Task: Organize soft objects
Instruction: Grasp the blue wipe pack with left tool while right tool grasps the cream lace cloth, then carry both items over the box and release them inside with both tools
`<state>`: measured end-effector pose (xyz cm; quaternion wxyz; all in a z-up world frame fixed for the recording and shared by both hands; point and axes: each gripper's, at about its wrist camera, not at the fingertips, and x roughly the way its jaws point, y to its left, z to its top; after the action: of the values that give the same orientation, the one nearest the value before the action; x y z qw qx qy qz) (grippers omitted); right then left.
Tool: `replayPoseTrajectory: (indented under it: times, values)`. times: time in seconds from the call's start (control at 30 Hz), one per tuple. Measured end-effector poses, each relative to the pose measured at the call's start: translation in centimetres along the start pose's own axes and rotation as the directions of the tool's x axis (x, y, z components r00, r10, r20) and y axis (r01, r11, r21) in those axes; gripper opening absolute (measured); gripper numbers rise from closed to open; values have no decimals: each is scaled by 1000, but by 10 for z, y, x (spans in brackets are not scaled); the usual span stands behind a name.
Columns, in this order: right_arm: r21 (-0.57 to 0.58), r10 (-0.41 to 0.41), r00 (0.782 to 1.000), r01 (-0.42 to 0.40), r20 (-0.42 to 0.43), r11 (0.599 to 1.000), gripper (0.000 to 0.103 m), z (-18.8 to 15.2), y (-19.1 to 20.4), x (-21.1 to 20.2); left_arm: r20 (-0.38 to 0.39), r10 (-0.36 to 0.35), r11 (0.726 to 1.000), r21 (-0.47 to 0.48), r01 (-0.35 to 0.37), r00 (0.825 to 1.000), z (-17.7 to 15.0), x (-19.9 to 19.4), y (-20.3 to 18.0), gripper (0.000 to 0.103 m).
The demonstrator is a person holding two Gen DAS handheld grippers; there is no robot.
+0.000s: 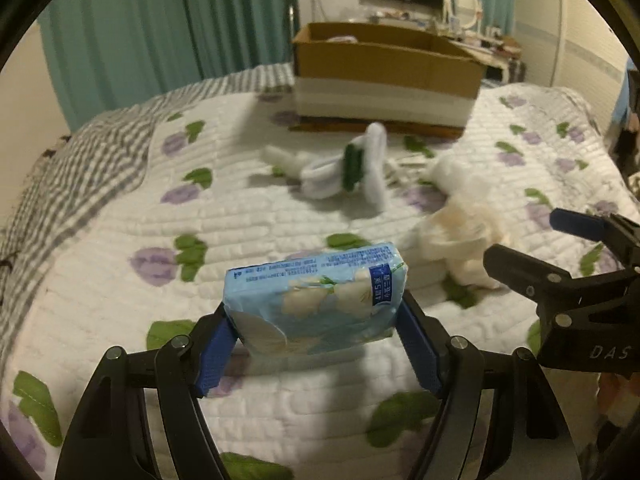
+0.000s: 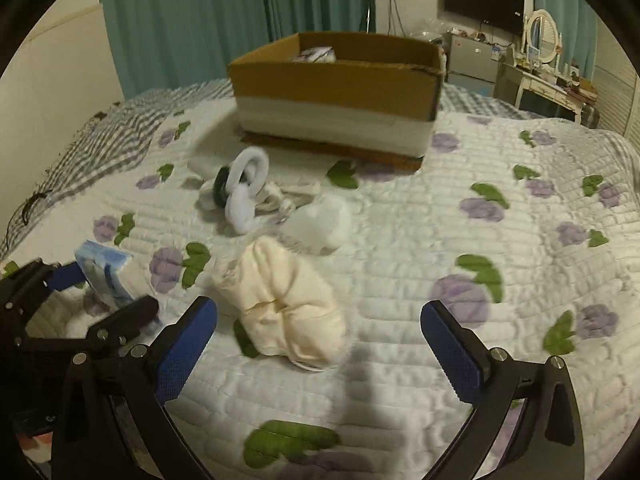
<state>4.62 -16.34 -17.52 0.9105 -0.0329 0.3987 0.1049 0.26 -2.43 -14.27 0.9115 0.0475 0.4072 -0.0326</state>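
Note:
My left gripper is shut on a light blue tissue pack and holds it above the quilted bed; the pack also shows in the right wrist view. My right gripper is open and empty, just above a cream rolled cloth, which also shows in the left wrist view. White socks with a dark green band lie further back. A white cloth lies beside them. An open cardboard box stands at the far side of the bed and holds some items.
The bed has a white quilt with purple flowers. A grey striped blanket lies at the left edge. Teal curtains, a wall TV and a dressing table with a mirror stand behind the bed.

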Motion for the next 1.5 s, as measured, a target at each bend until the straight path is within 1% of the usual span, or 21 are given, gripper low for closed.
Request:
replayPoseTrajectory:
  times: [0.1, 0.17, 0.2, 0.23, 0.27, 0.3, 0.33, 0.37, 0.4, 0.43, 0.5, 0.63, 0.7, 0.8, 0.9, 1.0, 1.1, 1.27, 1.37, 1.43, 1.5]
  values:
    - [-15, -10, 1000, 10, -19, 1000, 103, -2, 5, 8, -20, -22, 999, -40, 22, 1000, -2, 5, 12, 74]
    - [-32, -13, 999, 12, -32, 999, 101, -4, 9, 14, -25, -14, 998, -58, 13, 1000, -2, 6, 18, 74]
    - [-37, -15, 999, 14, -40, 999, 96, -4, 10, 17, -26, -8, 998, -62, 6, 1000, -2, 6, 19, 74]
    - [-39, -12, 999, 10, -53, 999, 86, -5, 12, 20, -28, -5, 998, -68, 3, 1000, -3, 7, 21, 74]
    - [-39, -11, 998, 8, -68, 999, 79, -6, 12, 24, -29, -7, 997, -74, 5, 1000, -3, 7, 22, 74]
    - [-39, -11, 997, 8, -74, 999, 64, -7, 12, 25, -30, -10, 997, -78, 8, 1000, -3, 6, 22, 74]
    - [-39, -4, 997, 1, -82, 999, 52, -8, 12, 26, -30, -12, 997, -80, 9, 999, -4, 6, 22, 74]
    - [-38, 2, 996, -5, -85, 999, 46, -9, 12, 26, -30, -12, 997, -78, 10, 999, -4, 5, 22, 74]
    - [-36, 13, 996, -16, -87, 999, 35, -9, 11, 25, -32, -13, 997, -75, 11, 999, -4, 5, 21, 74]
    - [-37, 28, 996, -32, -89, 999, 29, -10, 11, 23, -33, -11, 997, -72, 8, 999, -4, 5, 20, 74]
    - [-35, 46, 996, -49, -79, 998, 25, -11, 10, 15, -34, 3, 998, -63, -5, 999, -5, 5, 19, 74]
    - [-29, 71, 997, -72, -32, 997, 23, -12, 8, -8, -43, 15, 998, -54, -17, 999, -6, 3, 16, 74]
    - [-24, 77, 997, -78, -10, 997, 22, -11, 7, -18, -32, 34, 999, -36, -35, 999, -4, -3, 13, 74]
    - [-13, 75, 996, -75, 45, 997, 22, -7, 2, -41, -17, 43, 999, -14, -43, 999, 2, -13, 7, 74]
    - [-4, 66, 992, -65, 111, 998, 22, 5, -7, -67, 16, 31, 999, 17, -31, 999, 15, -30, -1, 74]
    - [-2, 67, 984, -67, 166, 998, 22, 27, -20, -89, 43, 27, 999, 38, -28, 999, 34, -45, -7, 74]
    - [-26, 41, 974, -36, 222, 999, 22, 55, -31, -107, 75, -9, 999, 43, 6, 997, 66, -58, -10, 74]
    - [-52, 48, 955, -34, 292, 998, 22, 114, -52, -126, 157, -28, 997, 73, 17, 987, 124, -70, -20, 74]
    - [-56, 39, 950, -23, 310, 998, 22, 150, -62, -123, 214, -36, 996, 88, 18, 976, 165, -66, -27, 74]
    - [-59, 22, 947, -4, 320, 998, 22, 174, -69, -113, 227, -26, 996, 90, 5, 973, 189, -55, -31, 74]
    - [-50, 24, 949, -9, 314, 999, 22, 194, -77, -99, 227, -30, 995, 95, 8, 973, 212, -39, -37, 74]
